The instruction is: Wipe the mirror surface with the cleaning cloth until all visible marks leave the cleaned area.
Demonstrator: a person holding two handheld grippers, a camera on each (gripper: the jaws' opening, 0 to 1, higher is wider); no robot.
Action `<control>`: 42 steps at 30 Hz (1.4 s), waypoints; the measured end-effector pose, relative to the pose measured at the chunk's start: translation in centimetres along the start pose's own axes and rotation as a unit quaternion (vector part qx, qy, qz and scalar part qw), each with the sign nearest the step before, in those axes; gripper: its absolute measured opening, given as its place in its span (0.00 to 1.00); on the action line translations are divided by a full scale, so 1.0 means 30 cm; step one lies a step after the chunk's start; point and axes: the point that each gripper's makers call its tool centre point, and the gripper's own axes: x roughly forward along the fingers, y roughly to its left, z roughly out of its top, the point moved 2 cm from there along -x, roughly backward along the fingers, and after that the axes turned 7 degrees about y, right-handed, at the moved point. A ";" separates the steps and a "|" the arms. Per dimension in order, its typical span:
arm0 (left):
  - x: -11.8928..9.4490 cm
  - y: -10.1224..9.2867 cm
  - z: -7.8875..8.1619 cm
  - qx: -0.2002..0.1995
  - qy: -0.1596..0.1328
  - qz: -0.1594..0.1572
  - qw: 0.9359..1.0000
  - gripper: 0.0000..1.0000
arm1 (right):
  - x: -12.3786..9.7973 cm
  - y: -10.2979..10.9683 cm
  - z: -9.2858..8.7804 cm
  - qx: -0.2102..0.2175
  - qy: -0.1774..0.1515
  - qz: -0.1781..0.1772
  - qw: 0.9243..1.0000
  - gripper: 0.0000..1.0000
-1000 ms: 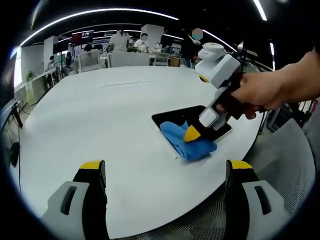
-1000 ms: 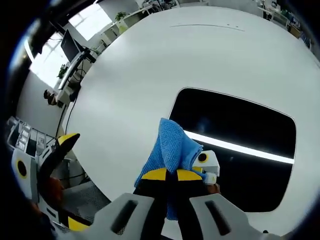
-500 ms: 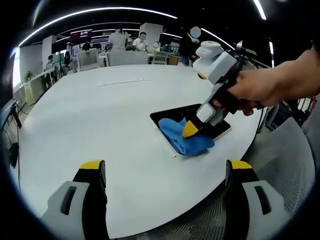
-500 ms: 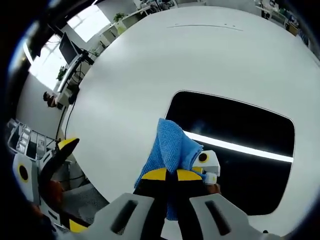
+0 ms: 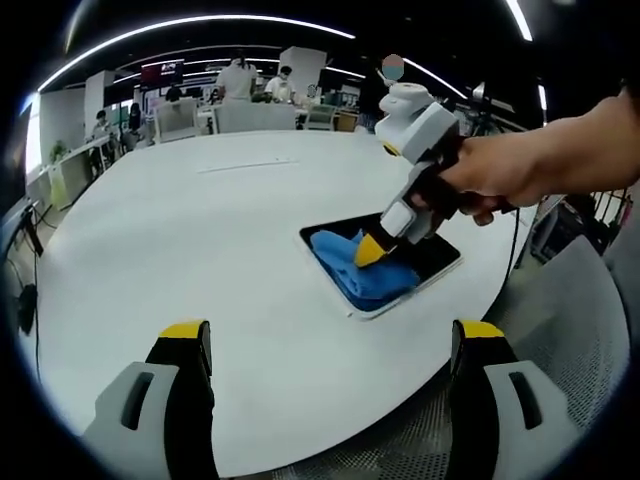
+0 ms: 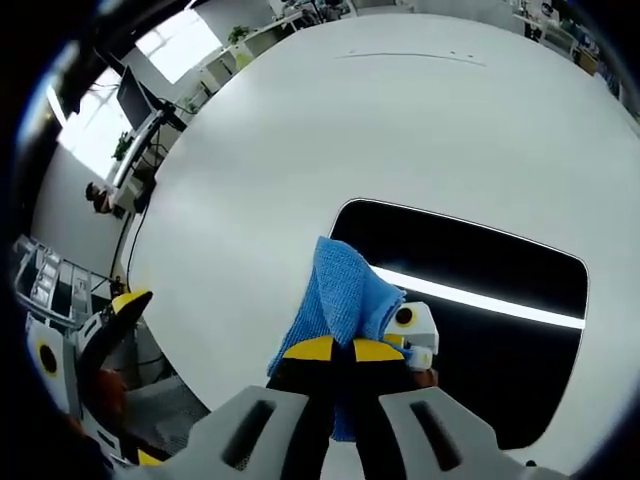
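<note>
The right gripper (image 6: 333,349), jaws clamped on a blue cloth (image 6: 342,292), pressed it onto the mirror (image 6: 480,340); the left gripper (image 5: 332,335) stayed wide open, holding nothing.

The right gripper (image 5: 372,250) has dragged the cloth (image 5: 362,272) further onto the mirror (image 5: 437,258)

Cloth (image 5: 362,276) lies on mirror (image 6: 470,310), which rests on table (image 5: 200,240).

One mirror (image 6: 470,290) lies on one round table (image 5: 190,230). One blue cloth (image 6: 345,295) rests on it. Two grippers show: left (image 5: 330,345) and right (image 6: 334,349).
</note>
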 end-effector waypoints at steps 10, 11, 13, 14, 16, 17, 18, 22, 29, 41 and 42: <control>0.002 -0.001 -0.001 0.000 0.003 -0.002 1.000 0.99 | 0.001 -0.012 0.032 -0.004 0.001 -0.004 1.000 0.00; 0.002 0.001 0.000 -0.001 0.003 -0.001 1.000 0.99 | 0.001 -0.012 0.033 -0.005 0.001 -0.005 1.000 0.00; 0.003 0.000 -0.002 -0.001 0.004 -0.001 1.000 0.99 | 0.000 -0.012 0.038 -0.012 0.000 -0.009 1.000 0.00; 0.003 -0.001 -0.002 0.000 0.005 -0.001 1.000 0.99 | 0.000 -0.010 0.036 -0.011 0.003 -0.009 1.000 0.00; 0.004 -0.005 -0.003 0.002 0.006 -0.004 1.000 0.99 | -0.002 -0.012 0.041 -0.015 0.001 -0.010 1.000 0.00; 0.004 -0.006 -0.002 0.002 0.005 -0.005 1.000 0.99 | -0.003 -0.012 0.046 -0.013 0.000 -0.010 1.000 0.00; 0.004 -0.006 -0.001 0.001 0.005 -0.005 1.000 0.99 | -0.002 -0.013 0.050 -0.014 0.001 -0.010 1.000 0.00; 0.001 0.001 0.000 -0.004 0.002 0.000 1.000 0.99 | 0.007 -0.020 0.071 -0.014 0.000 -0.014 1.000 0.00; 0.001 0.002 0.001 -0.006 0.000 0.001 1.000 0.99 | 0.006 -0.023 0.082 -0.010 0.001 -0.015 1.000 0.00; 0.006 -0.007 0.000 -0.004 0.002 -0.005 1.000 0.99 | 0.021 -0.042 0.150 -0.014 -0.001 -0.026 1.000 0.00; 0.007 -0.008 -0.002 -0.005 0.004 -0.006 1.000 0.99 | 0.020 -0.043 0.153 -0.014 -0.001 -0.027 1.000 0.00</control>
